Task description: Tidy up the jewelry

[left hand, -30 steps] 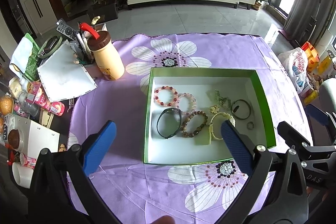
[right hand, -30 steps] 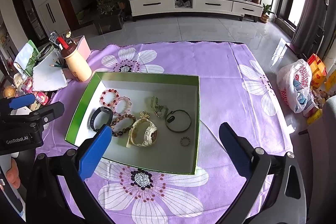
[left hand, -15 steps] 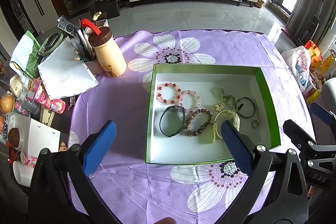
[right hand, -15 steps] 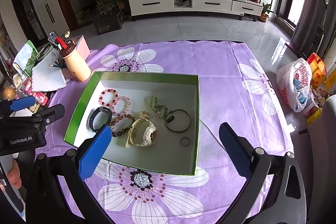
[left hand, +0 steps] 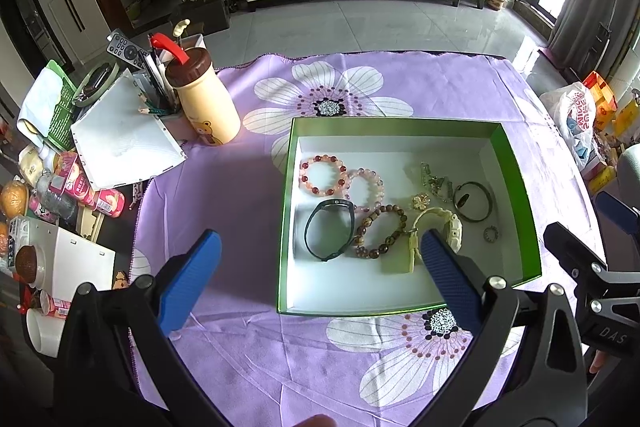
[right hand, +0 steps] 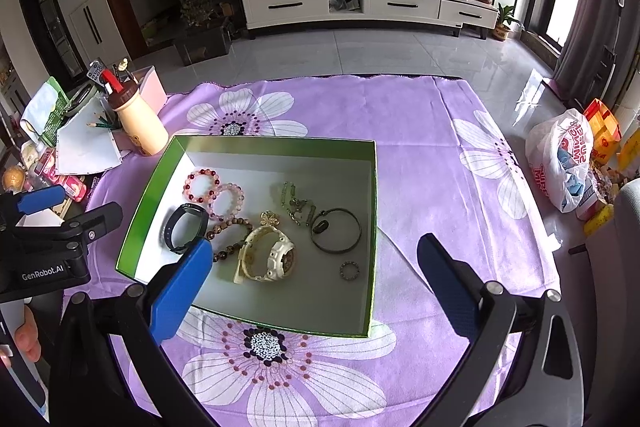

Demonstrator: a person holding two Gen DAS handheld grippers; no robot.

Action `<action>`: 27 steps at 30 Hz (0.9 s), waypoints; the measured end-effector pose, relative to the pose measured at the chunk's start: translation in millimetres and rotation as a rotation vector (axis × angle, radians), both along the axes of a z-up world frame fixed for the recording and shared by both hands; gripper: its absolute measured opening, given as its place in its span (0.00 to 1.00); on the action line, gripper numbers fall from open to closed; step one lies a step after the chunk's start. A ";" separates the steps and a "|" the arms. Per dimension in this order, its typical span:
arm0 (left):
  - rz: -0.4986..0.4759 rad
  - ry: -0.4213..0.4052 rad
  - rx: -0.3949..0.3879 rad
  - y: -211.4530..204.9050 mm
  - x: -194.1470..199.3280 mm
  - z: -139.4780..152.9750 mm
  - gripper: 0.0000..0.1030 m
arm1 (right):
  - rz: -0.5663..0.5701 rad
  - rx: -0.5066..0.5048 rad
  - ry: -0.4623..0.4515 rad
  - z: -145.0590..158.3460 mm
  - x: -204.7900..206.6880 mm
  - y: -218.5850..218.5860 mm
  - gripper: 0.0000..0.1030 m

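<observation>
A green box [left hand: 516, 187] [right hand: 374, 227] with a white floor sits on the purple flowered cloth [left hand: 224, 195]. In it lie a red bead bracelet [left hand: 323, 175] [right hand: 201, 184], a pink bead bracelet [left hand: 365, 185], a black band [left hand: 329, 235] [right hand: 185, 227], a brown bead bracelet [left hand: 380, 231], a cream watch [left hand: 438, 227] [right hand: 267, 255], a dark bangle [left hand: 473, 201] [right hand: 336, 230], a small ring [left hand: 490, 234] [right hand: 349, 270], a gold charm [left hand: 421, 202] and a chain [right hand: 296, 203]. My left gripper [left hand: 316, 251] is open and empty above the box's near left. My right gripper [right hand: 314, 255] is open and empty above the box's near right.
A cream bottle with a brown cap [left hand: 204, 103] [right hand: 138, 123], a pen holder, a white notepad [left hand: 120, 143] and snack packets [left hand: 80, 187] crowd the table's left edge. A plastic bag [right hand: 560, 163] lies on the floor at the right.
Both grippers have drawn back slightly from the box and stay open. The jewelry has not moved.
</observation>
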State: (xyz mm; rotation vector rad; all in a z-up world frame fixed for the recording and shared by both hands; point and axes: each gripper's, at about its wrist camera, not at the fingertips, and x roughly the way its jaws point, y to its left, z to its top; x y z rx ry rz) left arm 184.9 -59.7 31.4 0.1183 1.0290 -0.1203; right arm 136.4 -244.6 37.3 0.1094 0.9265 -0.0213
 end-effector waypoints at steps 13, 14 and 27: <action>-0.001 0.000 0.000 -0.8 0.3 -2.1 0.98 | -0.001 -0.004 0.002 -3.2 0.6 1.0 0.99; -0.002 -0.001 0.001 -1.0 0.2 -2.8 0.98 | -0.001 -0.005 0.002 -4.5 0.7 0.9 0.99; 0.003 -0.003 0.007 -0.3 1.1 -4.3 0.98 | -0.008 0.003 -0.002 -8.1 3.0 0.5 0.99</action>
